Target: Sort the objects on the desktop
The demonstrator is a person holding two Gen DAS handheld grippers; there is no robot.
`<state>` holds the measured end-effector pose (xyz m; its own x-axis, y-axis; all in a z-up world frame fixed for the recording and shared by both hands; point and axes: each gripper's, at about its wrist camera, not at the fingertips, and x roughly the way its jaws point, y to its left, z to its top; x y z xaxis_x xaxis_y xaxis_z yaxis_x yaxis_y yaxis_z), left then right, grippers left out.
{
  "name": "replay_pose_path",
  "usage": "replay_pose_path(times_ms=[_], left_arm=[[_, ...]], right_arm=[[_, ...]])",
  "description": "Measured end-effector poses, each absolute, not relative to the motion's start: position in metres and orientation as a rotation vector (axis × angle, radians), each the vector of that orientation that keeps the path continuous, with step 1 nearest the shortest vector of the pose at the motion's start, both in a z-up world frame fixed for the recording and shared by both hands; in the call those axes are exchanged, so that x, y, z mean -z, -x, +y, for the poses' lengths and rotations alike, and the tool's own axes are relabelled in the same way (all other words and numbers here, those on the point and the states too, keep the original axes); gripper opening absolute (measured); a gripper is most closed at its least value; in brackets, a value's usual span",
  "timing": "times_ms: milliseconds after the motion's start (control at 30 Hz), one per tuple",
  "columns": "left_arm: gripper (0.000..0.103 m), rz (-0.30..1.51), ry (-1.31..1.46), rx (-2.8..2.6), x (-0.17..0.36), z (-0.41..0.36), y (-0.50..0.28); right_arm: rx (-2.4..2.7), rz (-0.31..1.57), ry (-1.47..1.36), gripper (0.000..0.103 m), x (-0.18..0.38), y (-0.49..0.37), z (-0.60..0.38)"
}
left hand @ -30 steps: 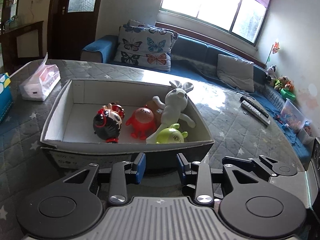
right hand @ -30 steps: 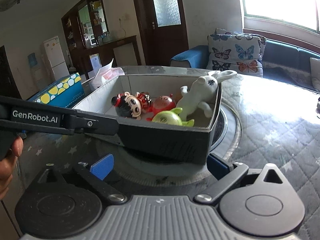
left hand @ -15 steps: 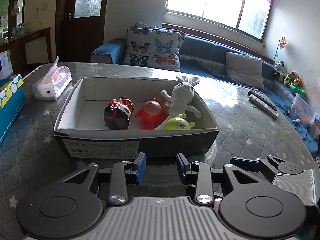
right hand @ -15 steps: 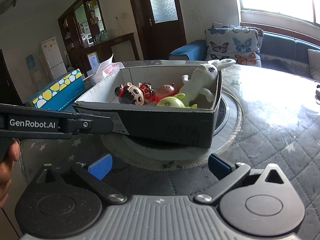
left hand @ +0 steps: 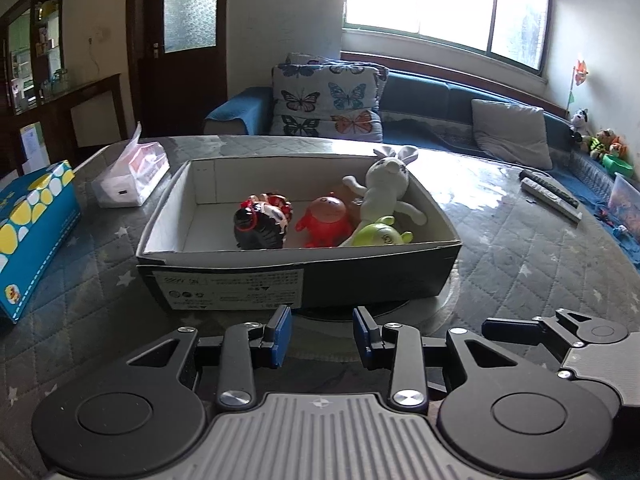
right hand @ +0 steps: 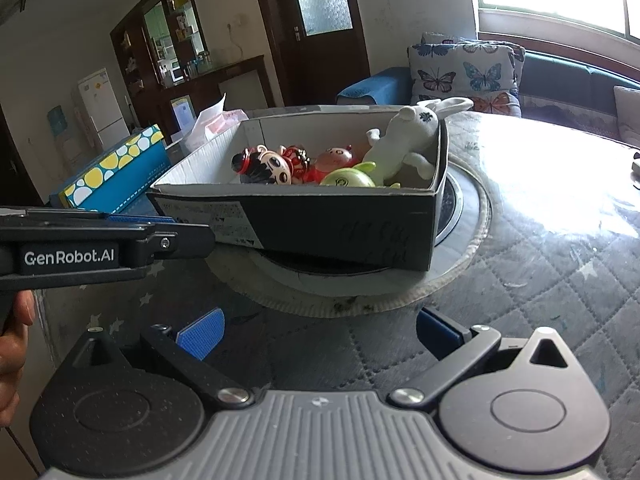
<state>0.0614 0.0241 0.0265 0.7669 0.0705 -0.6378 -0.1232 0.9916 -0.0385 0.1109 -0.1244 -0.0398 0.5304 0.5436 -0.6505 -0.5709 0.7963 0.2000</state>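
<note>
Surface: round table (left hand: 520, 264) under a grey quilted cover with star print and a clear glossy sheet; a round inset plate (right hand: 460, 276) shows at its centre.

Left to right, left wrist view:
- Blue carton with yellow and white spots (left hand: 28, 236), at the table's left edge.
- Tissue pack (left hand: 132, 176), far left, apart from the carton and from the box.
- Open black cardboard box (left hand: 360, 280), white inside, label on its near wall, standing on the inset plate at the table's centre. It holds the sorted toys, all toward its right half: black-haired doll figure (left hand: 260, 224), red round figure (left hand: 326, 222), green round toy (left hand: 380, 236) against the near wall, white plush rabbit (left hand: 386, 188) leaning on the right wall with ears above the rim. The box's left half is bare floor.
- Two remote controls (left hand: 550, 196), far right on the table.

Tools:
- Left gripper (left hand: 322, 334): blue pads parted, nothing between them, just short of the box's near wall.
- Right gripper (right hand: 318, 330): jaws spread wide, empty, over bare cover near the plate's edge. A hand (right hand: 12, 344) shows at that view's left margin.

Room: dark wooden door (left hand: 180, 40), butterfly cushion (left hand: 328, 100) on a blue sofa (left hand: 440, 104), bright window (left hand: 440, 0), white fridge (right hand: 100, 104) beyond a cabinet.

Open room: bare cover right of the box and along the near edge.
</note>
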Motion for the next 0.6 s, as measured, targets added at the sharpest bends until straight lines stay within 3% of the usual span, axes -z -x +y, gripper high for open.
replay_pose_path(times_ms=[600], left_arm=[[0.037, 0.74, 0.05, -0.144, -0.011, 0.028, -0.066]], right_arm=[[-0.655, 0.8, 0.059, 0.103, 0.049, -0.115, -0.115]])
